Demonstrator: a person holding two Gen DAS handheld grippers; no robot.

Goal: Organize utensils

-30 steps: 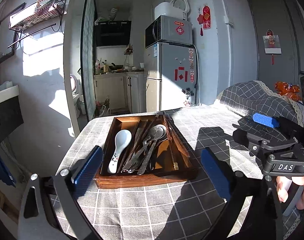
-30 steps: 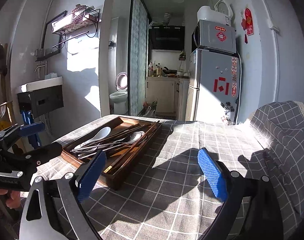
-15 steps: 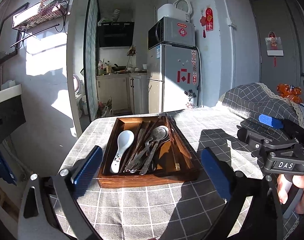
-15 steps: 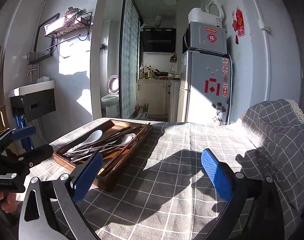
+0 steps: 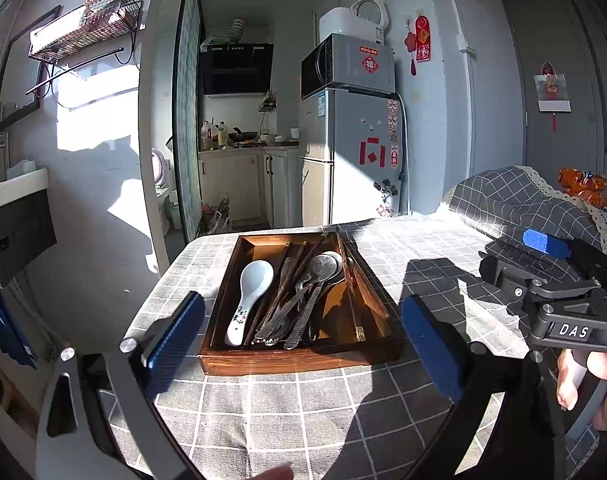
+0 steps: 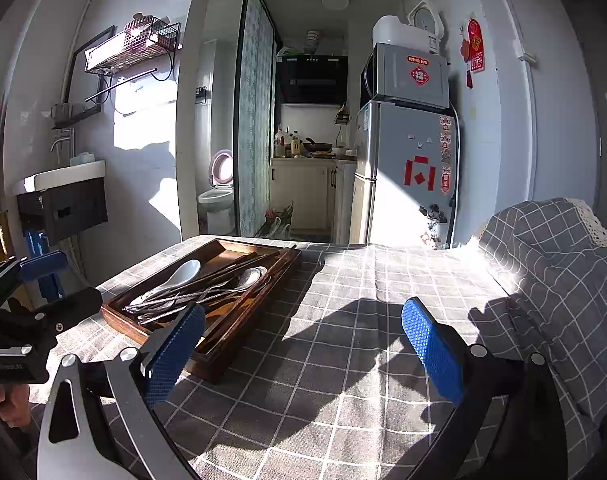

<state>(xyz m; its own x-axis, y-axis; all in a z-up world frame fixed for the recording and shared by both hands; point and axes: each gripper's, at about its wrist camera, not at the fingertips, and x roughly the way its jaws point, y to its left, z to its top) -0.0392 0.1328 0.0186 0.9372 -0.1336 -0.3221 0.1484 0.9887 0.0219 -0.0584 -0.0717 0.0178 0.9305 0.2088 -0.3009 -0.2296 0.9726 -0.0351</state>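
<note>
A dark wooden tray (image 5: 299, 360) sits on the checked tablecloth, and it also shows in the right wrist view (image 6: 219, 364). In it lie a white ceramic spoon (image 5: 249, 296), a metal spoon (image 5: 323, 266), dark chopsticks (image 5: 281, 288) and other metal utensils in a mixed pile. My left gripper (image 5: 303, 348) is open and empty, just short of the tray's near edge. My right gripper (image 6: 303, 354) is open and empty, to the right of the tray over bare cloth. The right gripper's body (image 5: 559, 312) shows at the right of the left wrist view.
The table's left edge (image 5: 155, 292) drops to the floor. A raised, cloth-covered hump (image 6: 551, 248) stands at the right. A fridge (image 6: 407, 176) and a kitchen lie beyond the far edge. The left gripper's body (image 6: 19, 328) is at the left of the right wrist view.
Both cameras have shifted slightly, so the tray sits a little further right in the left wrist view. Both grippers stay open and empty. The utensils have not moved.
</note>
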